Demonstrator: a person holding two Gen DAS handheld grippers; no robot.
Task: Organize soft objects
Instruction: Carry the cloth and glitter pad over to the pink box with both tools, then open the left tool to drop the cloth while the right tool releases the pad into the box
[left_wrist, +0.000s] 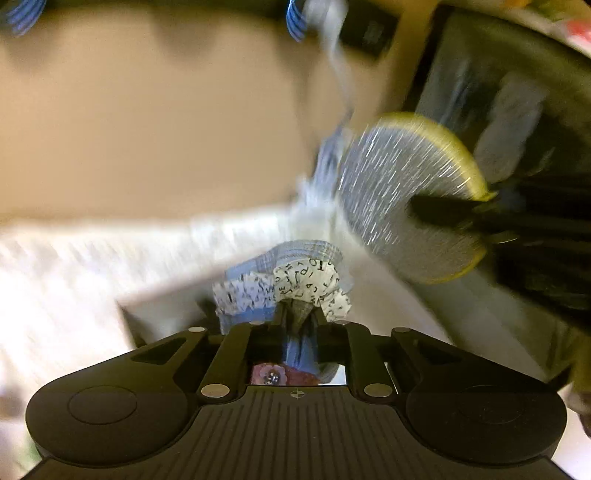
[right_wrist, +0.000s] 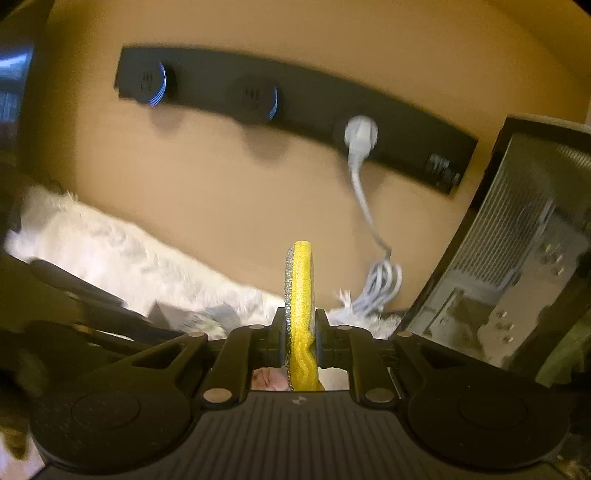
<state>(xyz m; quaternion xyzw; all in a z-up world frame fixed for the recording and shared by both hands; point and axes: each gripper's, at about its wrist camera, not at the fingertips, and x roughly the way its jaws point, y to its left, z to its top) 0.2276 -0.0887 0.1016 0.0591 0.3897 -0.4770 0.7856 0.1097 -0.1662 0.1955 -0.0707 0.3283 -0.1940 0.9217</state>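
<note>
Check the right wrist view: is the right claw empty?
No, the right claw is shut on a yellow sponge standing edge-on between its pads.

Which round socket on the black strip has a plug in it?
The third round socket, the one nearest the metal box, holds a white plug with a cord hanging down. The other two are empty and edged with blue.

Yellow-edged glittery grey sponge disc (right_wrist: 300, 317) held upright, edge-on; crumpled letter-print cloth (left_wrist: 295, 286) bunched, lifted above white fluffy rug (right_wrist: 122, 254).
</note>
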